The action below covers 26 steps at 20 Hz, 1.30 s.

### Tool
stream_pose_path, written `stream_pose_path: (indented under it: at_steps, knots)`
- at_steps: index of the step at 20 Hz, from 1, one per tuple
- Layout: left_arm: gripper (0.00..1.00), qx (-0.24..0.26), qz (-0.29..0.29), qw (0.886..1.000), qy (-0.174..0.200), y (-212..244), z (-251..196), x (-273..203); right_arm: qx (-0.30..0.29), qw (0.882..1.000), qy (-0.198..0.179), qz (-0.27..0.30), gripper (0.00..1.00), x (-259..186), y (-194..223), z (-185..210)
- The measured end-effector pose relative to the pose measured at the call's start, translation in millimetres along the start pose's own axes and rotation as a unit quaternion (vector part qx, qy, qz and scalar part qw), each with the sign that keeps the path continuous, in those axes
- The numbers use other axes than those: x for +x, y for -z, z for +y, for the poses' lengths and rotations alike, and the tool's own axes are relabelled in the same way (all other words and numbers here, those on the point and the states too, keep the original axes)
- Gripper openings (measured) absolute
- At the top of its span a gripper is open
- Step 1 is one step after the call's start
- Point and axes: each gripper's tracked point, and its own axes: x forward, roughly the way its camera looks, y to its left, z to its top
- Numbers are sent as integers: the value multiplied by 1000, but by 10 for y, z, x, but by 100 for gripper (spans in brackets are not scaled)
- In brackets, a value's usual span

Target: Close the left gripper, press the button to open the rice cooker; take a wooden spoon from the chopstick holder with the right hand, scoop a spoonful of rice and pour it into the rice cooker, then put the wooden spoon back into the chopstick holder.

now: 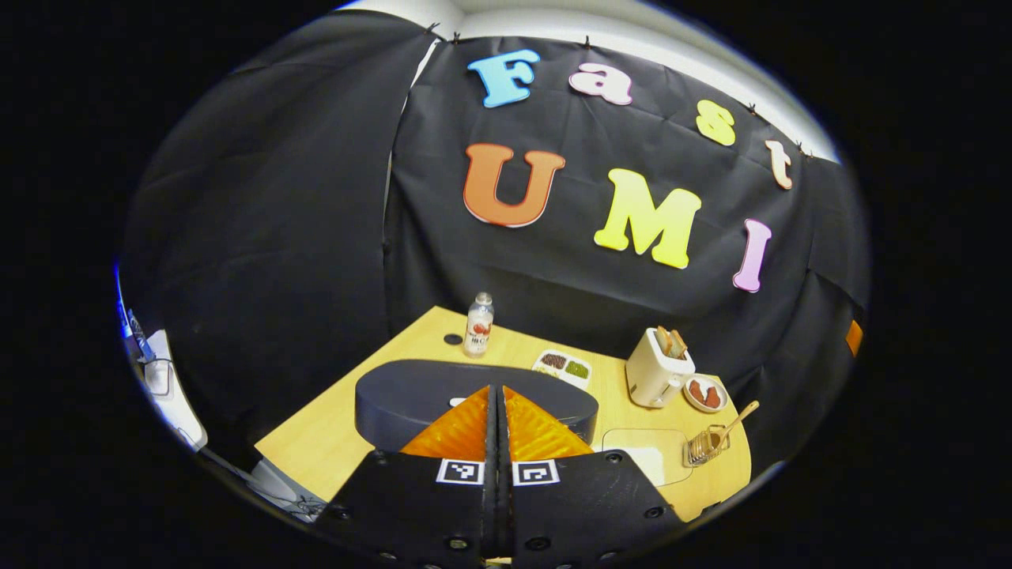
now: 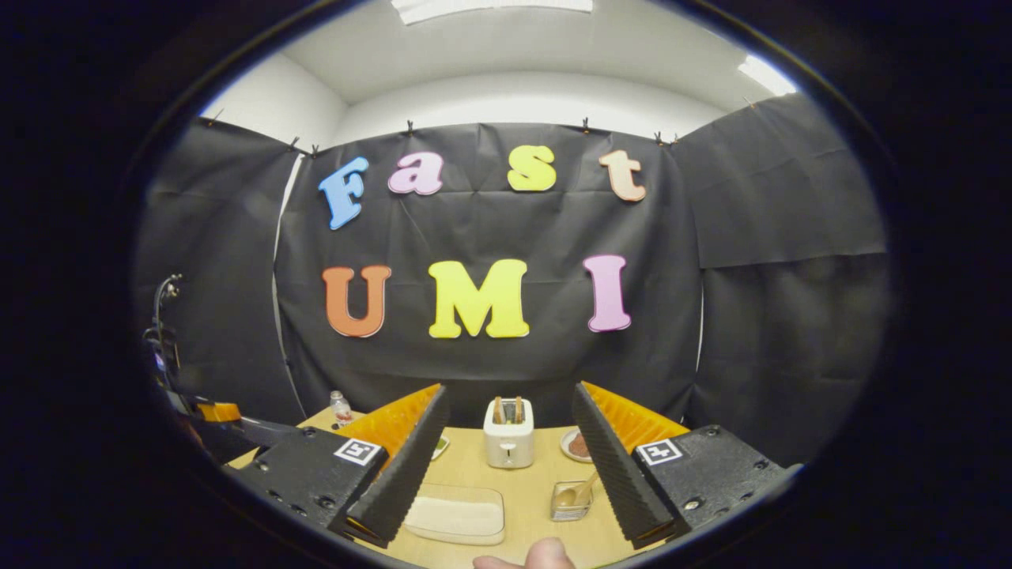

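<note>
The rice cooker (image 1: 411, 395), a dark rounded body with its lid down, sits straight ahead of my left gripper (image 1: 498, 391). That gripper is shut with nothing between its fingers, and its tips are over the lid; whether they touch it I cannot tell. A small pale patch (image 1: 457, 401) shows beside the tips. The wire chopstick holder (image 1: 706, 446) (image 2: 571, 499) holds the wooden spoon (image 1: 741, 417) (image 2: 583, 485). A clear box of rice (image 1: 644, 457) (image 2: 456, 514) lies next to it. My right gripper (image 2: 510, 391) stands open and empty above the table's near edge.
A white toaster (image 1: 658, 367) (image 2: 507, 442) stands at the back. Beside it is a small plate (image 1: 705, 393) (image 2: 577, 445). A bottle (image 1: 479, 324) (image 2: 341, 407) and a divided snack tray (image 1: 563, 367) are behind the cooker. A fingertip (image 2: 526, 557) shows at the bottom.
</note>
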Motion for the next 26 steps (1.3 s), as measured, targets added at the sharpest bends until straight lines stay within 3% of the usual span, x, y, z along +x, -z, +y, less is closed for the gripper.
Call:
stream_pose_path:
  at_steps: [6, 9, 11, 12, 16, 17, 22, 26]
  knots:
    - [0, 32, -81, 996, 0, -542, -82, -97, 6, 1000, 4, -10, 100, -2, -40, -134]
    - [0, 27, -114, 993, 19, -746, -240, -294, 1, 1000, 7, -9, 100, -22, -48, -195]
    - [7, 29, -138, 990, 29, -879, -318, -415, -3, 1000, 11, -9, 100, -23, -33, -253]
    - [18, 30, -149, 988, 31, -927, -331, -472, -2, 1000, 13, -6, 100, -33, -10, -291]
    - [90, 20, -169, 985, 25, -979, -359, -658, 2, 1000, 19, 10, 100, -81, 113, -388]
    - [95, 23, -173, 984, 21, -970, -340, -690, 3, 1000, 20, 14, 100, -96, 144, -423]
    - [94, 46, -172, 984, 22, -855, -500, -804, 11, 999, 23, 48, 100, -117, 431, -690]
    - [94, 59, -171, 983, 26, -776, -696, -840, 34, 995, 19, 96, 100, 53, 895, -919]
